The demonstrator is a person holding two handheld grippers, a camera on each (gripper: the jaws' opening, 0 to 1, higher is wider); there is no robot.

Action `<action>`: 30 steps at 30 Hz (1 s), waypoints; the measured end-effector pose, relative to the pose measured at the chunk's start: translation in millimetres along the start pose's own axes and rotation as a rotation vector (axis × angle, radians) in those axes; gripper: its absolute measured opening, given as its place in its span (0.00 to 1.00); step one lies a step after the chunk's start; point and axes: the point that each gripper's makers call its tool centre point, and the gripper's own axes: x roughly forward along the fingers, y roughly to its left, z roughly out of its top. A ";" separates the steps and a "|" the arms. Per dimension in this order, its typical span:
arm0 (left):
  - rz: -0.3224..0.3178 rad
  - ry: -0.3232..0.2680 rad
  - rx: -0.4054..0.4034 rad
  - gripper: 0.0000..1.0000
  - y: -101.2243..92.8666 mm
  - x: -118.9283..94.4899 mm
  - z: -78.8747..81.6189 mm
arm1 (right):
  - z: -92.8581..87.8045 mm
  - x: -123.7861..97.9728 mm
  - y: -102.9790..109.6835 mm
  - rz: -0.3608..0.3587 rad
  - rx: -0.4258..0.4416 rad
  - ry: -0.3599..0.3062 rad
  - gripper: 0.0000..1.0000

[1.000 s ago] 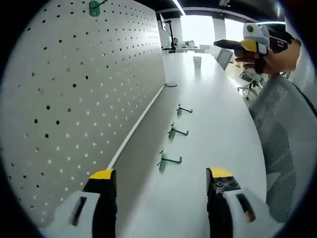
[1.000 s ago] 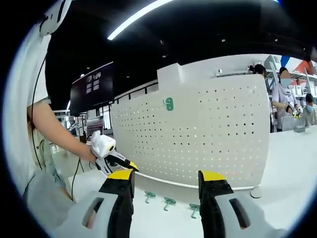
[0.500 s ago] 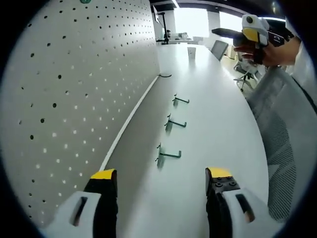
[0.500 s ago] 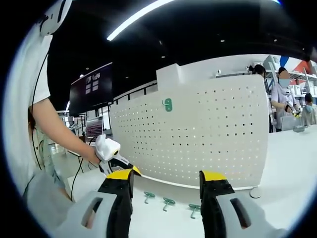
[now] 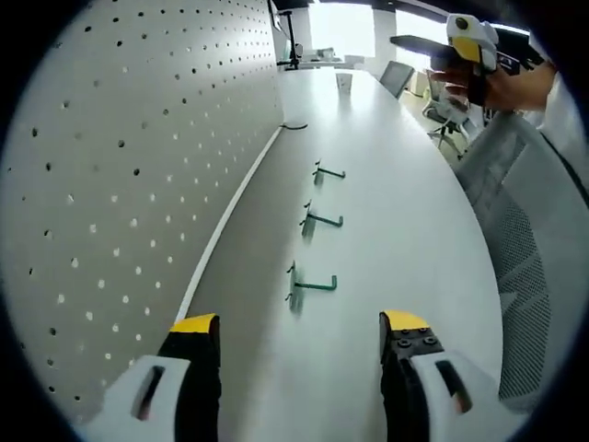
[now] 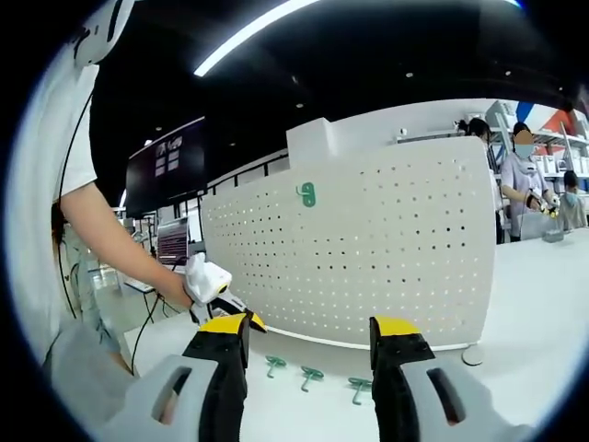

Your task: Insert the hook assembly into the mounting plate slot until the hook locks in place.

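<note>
Ahead of spread left tongs [image 5: 299,333], nearest hook [image 5: 304,284] (untouched), right tongs [image 6: 308,336] spread

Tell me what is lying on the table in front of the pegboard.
Three green hooks lie in a row on the white table beside the pegboard. The right gripper's jaws partly cover them in its view.

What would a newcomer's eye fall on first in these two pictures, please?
A tall white pegboard stands on the white table, with one green hook mounted near its top. Three loose green hooks lie in a row on the table beside its base. Both tools are open and empty, the left tool nearest those hooks.
</note>
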 end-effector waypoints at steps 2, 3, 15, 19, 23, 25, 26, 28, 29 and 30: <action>-0.011 0.010 0.004 0.73 0.6 2.5 -0.2 | -0.2 -0.1 -0.4 -0.001 0.002 0.000 0.51; -0.015 0.015 0.004 0.73 1.3 4.0 -0.4 | -0.3 0.2 -0.3 -0.001 0.002 0.000 0.51; -0.070 0.054 0.019 0.72 -1.2 17.2 -0.8 | -1.8 1.6 2.5 0.010 -0.009 0.008 0.51; -0.086 0.062 0.022 0.72 -1.0 19.3 0.1 | -2.9 2.1 4.3 0.016 -0.019 0.014 0.51; -0.111 0.076 0.025 0.71 -3.1 22.8 -0.3 | -2.5 1.5 3.1 0.012 -0.018 0.012 0.51; -0.120 0.082 0.033 0.71 -3.8 24.4 -0.6 | -1.9 1.5 2.9 0.011 -0.016 0.010 0.51; -0.123 0.084 0.035 0.71 -4.1 25.0 -0.7 | -1.6 1.5 2.9 0.010 -0.012 0.008 0.51; -0.132 0.089 0.038 0.71 -4.7 27.0 -0.8 | -1.3 1.5 2.7 0.009 -0.015 0.008 0.51; -0.139 0.094 0.038 0.70 -5.9 27.8 -1.4 | -1.2 1.5 2.8 0.009 -0.014 0.007 0.51; -0.141 0.098 0.041 0.70 -6.0 28.6 -1.9 | -1.2 1.6 2.8 0.009 -0.013 0.007 0.51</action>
